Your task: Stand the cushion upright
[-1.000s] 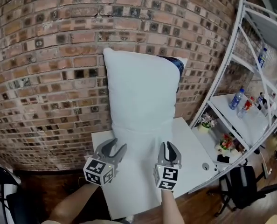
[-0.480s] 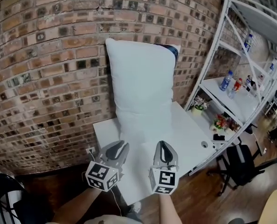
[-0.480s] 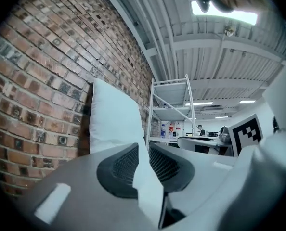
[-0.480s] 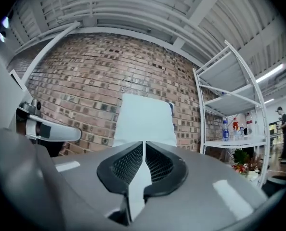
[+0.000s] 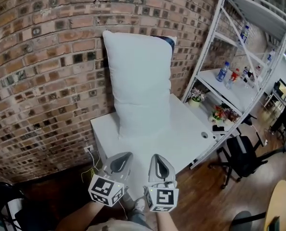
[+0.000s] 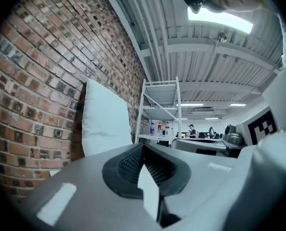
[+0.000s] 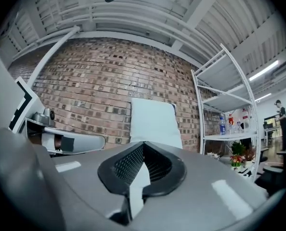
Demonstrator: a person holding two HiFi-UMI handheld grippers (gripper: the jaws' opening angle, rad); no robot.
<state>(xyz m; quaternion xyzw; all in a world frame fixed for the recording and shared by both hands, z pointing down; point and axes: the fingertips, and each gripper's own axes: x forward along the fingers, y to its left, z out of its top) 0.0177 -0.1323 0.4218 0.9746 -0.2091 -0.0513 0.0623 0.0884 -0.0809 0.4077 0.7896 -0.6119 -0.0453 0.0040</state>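
Head view: a white cushion (image 5: 138, 85) stands on end at the back of a white table (image 5: 181, 141). Its long axis runs up and down, its broad face points out into the room, and its back appears to rest against the brick wall (image 5: 46, 57). A dark blue edge (image 5: 170, 41) shows behind its top right corner. The left gripper (image 5: 121, 160) and right gripper (image 5: 158, 161) hang side by side in front of the table's near edge, well apart from the cushion.

Left gripper view: the jaws are pressed together with nothing between them. The cushion stands ahead to the left, tall against the brick.

Right gripper view: these jaws are also together and empty, with the cushion straight ahead.

With nothing holding it, the soft filling could sag, I think. The cushion might then fold at its creased lower part, or slide forward along the smooth tabletop.
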